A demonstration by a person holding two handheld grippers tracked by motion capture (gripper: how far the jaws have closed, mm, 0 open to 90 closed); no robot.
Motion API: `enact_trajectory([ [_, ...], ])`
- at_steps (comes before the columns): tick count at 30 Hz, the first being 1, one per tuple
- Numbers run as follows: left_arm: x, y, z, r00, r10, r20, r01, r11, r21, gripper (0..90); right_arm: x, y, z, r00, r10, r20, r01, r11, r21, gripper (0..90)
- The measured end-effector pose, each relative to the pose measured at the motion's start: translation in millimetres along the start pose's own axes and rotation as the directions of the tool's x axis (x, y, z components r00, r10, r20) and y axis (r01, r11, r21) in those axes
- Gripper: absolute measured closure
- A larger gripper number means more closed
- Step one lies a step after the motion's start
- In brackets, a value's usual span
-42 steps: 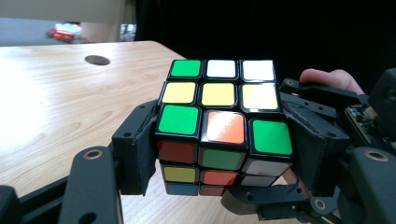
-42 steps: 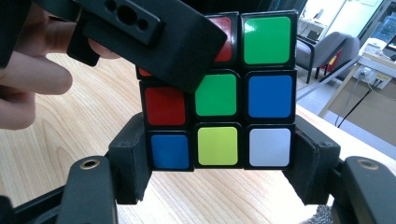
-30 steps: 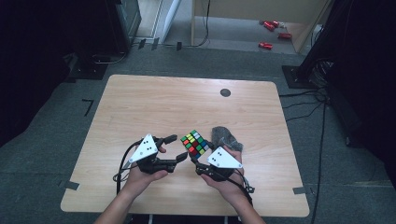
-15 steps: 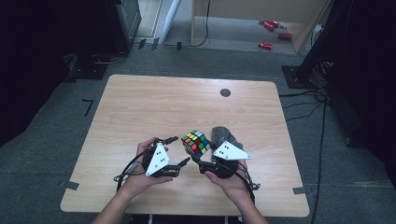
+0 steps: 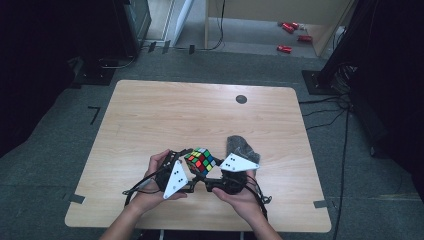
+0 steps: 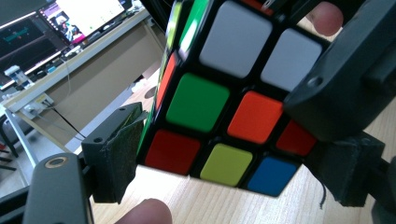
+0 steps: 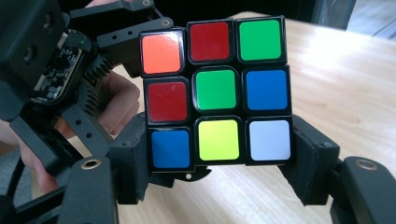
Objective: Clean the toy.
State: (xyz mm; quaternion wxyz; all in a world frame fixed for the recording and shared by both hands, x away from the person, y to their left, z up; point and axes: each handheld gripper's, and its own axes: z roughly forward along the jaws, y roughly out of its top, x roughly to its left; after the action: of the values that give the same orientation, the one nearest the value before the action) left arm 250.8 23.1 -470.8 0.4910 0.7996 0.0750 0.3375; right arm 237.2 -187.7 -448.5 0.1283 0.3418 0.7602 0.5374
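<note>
Two tongs meet at our cube [image 5: 200, 161], held above the table [image 5: 150, 115]; right tongs [image 7: 219, 175] clamp its bottom layer; left tongs [image 6: 224, 154], just opening, straddle it loosely; colours remain scrambled, so most turns are left.

No text, label, brand or number is readable; writing on the distant screens [image 6: 70, 21] is too blurred.

cube [image 5: 200, 160]: 1 | grippers: 2 (one per hand) | grey cloth [image 5: 239, 146]: 1 | table [image 5: 165, 115]: 1
</note>
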Motion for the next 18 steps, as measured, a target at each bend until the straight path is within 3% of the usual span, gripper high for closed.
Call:
enact_trajectory([
  [4, -3.4, -0.3, -1.3, 0.9987, 0.049, -0.015, -0.049, 0.9987, -0.013, 22.6, -1.9, -0.4, 1.9, 0.9982, 0.057, -0.017, -0.057, 0.998, 0.023, 34.3],
  [8, -5.0, -1.2, -2.0, 0.9965, 0.08, -0.024, -0.08, 0.9967, -0.014, 29.8, -7.7, -0.3, 1.5, 0.9884, 0.14, -0.06, -0.138, 0.99, 0.036, 34.2],
  [10, -5.0, -1.0, -2.4, 0.9964, 0.081, -0.026, -0.082, 0.9966, -0.015, 31.0, -10.6, 0.1, 0.7, 0.9833, 0.164, -0.079, -0.161, 0.986, 0.04, 34.0],
  [13, -4.4, -0.9, -2.2, 0.9963, 0.079, -0.033, -0.079, 0.9969, -0.002, 33.5, -10.9, 0.6, 0.6, 0.9843, 0.161, -0.072, -0.159, 0.987, 0.028, 33.0],
  [18, 2.6, -6.0, -2.2, 0.9987, 0.028, -0.043, -0.027, 0.9992, 0.03, 33.7, -16.5, 5.1, -7.9, 0.982, 0.171, -0.08, -0.175, 0.984, -0.033, 26.2],
])
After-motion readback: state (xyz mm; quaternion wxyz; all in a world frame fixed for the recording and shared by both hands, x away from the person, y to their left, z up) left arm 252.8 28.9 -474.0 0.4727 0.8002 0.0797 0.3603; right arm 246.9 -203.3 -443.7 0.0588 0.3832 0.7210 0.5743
